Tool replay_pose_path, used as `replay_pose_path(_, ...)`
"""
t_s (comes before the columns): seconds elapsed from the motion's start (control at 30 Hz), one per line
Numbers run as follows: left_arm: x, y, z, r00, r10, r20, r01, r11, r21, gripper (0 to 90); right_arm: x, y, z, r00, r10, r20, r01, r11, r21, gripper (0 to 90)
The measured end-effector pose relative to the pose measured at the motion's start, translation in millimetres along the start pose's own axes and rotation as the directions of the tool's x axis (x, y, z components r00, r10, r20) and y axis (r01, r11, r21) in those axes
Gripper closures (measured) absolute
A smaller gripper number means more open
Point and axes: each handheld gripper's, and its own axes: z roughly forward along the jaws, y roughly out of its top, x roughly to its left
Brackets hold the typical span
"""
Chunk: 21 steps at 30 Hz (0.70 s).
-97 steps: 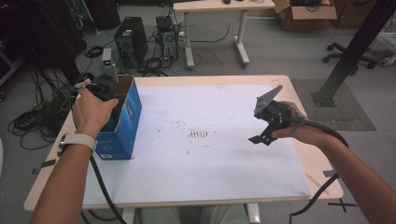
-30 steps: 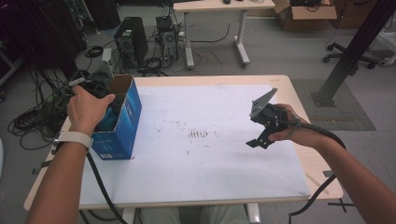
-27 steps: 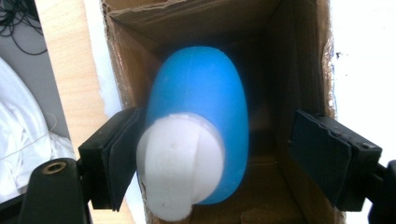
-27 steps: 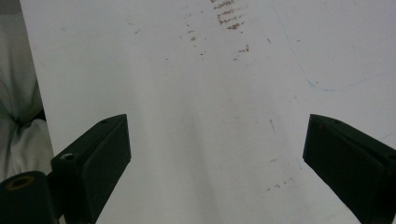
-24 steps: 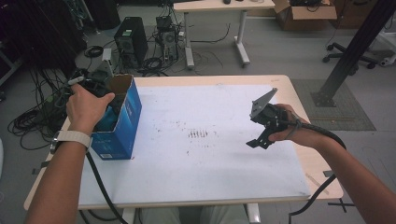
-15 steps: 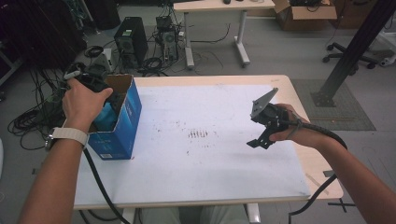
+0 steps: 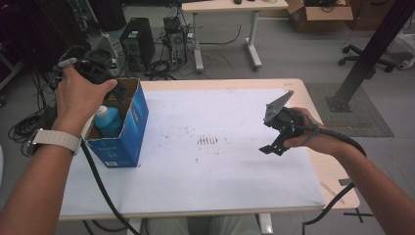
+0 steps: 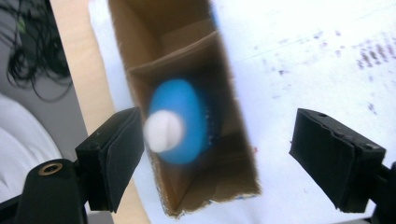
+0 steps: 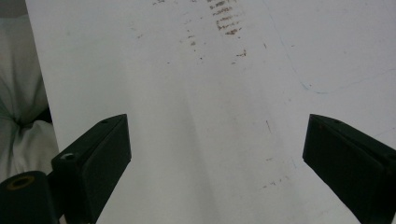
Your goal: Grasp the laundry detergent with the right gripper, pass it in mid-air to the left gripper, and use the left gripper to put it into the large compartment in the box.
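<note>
An open blue cardboard box (image 7: 126, 134) stands at the table's left edge. A blue bottle with a white cap (image 7: 107, 119) sits upright inside it. My left gripper (image 7: 113, 87) hangs above the box opening, pointing down. In the left gripper view the bottle (image 8: 180, 119) lies well below, inside the box's brown walls (image 8: 187, 51). The left gripper (image 8: 217, 128) is open and its jaws have just been opening, with nothing pressed between them. My right gripper (image 7: 274, 143) is held over the table's right half, open and empty (image 9: 217, 140).
A white sheet (image 7: 220, 112) with faint ink marks covers the table. The left gripper's cable (image 7: 100, 183) trails over the front edge. Behind the table are computer towers (image 7: 138, 43), tangled cables, a second desk (image 7: 225, 7) and a black post (image 7: 372, 54).
My left hand has lifted up and away from the box, leaving the blue bottle inside. The right hand has stayed where it was.
</note>
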Motion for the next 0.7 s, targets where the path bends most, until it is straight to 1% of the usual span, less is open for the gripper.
replay_pose_path(0.13, -13.0, 0.5, -12.6, 0.9984, 0.048, 0.030, -0.047, 0.9981, -0.039, 15.9, 1.9, -0.6, -1.1, 1.0000, 0.001, -0.001, -0.001, 1.000, -0.003, 7.7)
replay_pose_path(0.2, -20.6, 0.2, -16.8, 0.9959, 0.081, 0.040, -0.079, 0.9959, -0.045, 14.9, 2.6, -1.2, -2.1, 1.0000, -0.001, 0.001, 0.001, 1.000, -0.003, 7.7)
replay_pose_path(0.23, -25.9, -0.3, -19.4, 0.9936, 0.104, 0.044, -0.102, 0.9936, -0.048, 14.9, 2.7, -1.5, -2.5, 1.0000, 0.000, 0.002, 0.000, 1.000, -0.003, 7.7)
replay_pose_path(0.27, -29.3, -0.7, -20.8, 0.9921, 0.116, 0.047, -0.114, 0.9921, -0.053, 14.6, 2.6, -2.0, -3.4, 1.0000, 0.000, 0.004, 0.000, 1.000, -0.002, 7.7)
replay_pose_path(0.37, -41.7, -2.1, -26.4, 0.9842, 0.169, 0.055, -0.165, 0.9840, -0.068, 14.9, 2.8, -2.6, -5.0, 1.0000, 0.002, 0.007, -0.002, 1.000, -0.002, 7.8)
replay_pose_path(0.4, -45.7, -2.8, -27.9, 0.9820, 0.180, 0.058, -0.176, 0.9818, -0.072, 15.0, 3.1, -2.6, -5.4, 1.0000, 0.003, 0.008, -0.003, 1.000, -0.002, 7.8)
replay_pose_path(0.47, -53.4, -4.4, -31.2, 0.9752, 0.211, 0.066, -0.206, 0.9755, -0.079, 14.8, 3.9, -2.8, -6.2, 1.0000, 0.002, 0.009, -0.002, 1.000, -0.001, 7.7)
replay_pose_path(0.53, -61.4, -6.4, -33.9, 0.9668, 0.246, 0.070, -0.239, 0.9669, -0.089, 14.6, 4.5, -3.2, -6.5, 1.0000, 0.003, 0.009, -0.003, 1.000, -0.004, 7.7)
replay_pose_path(0.63, -74.3, -10.2, -36.7, 0.9517, 0.297, 0.076, -0.289, 0.9515, -0.105, 14.7, 5.1, -3.5, -8.1, 0.9999, 0.003, 0.013, -0.003, 1.000, -0.002, 7.8)
replay_pose_path(0.7, -83.7, -12.7, -38.1, 0.9403, 0.330, 0.084, -0.320, 0.9409, -0.110, 14.6, 5.4, -3.6, -9.5, 0.9999, 0.005, 0.014, -0.005, 1.000, -0.005, 7.7)
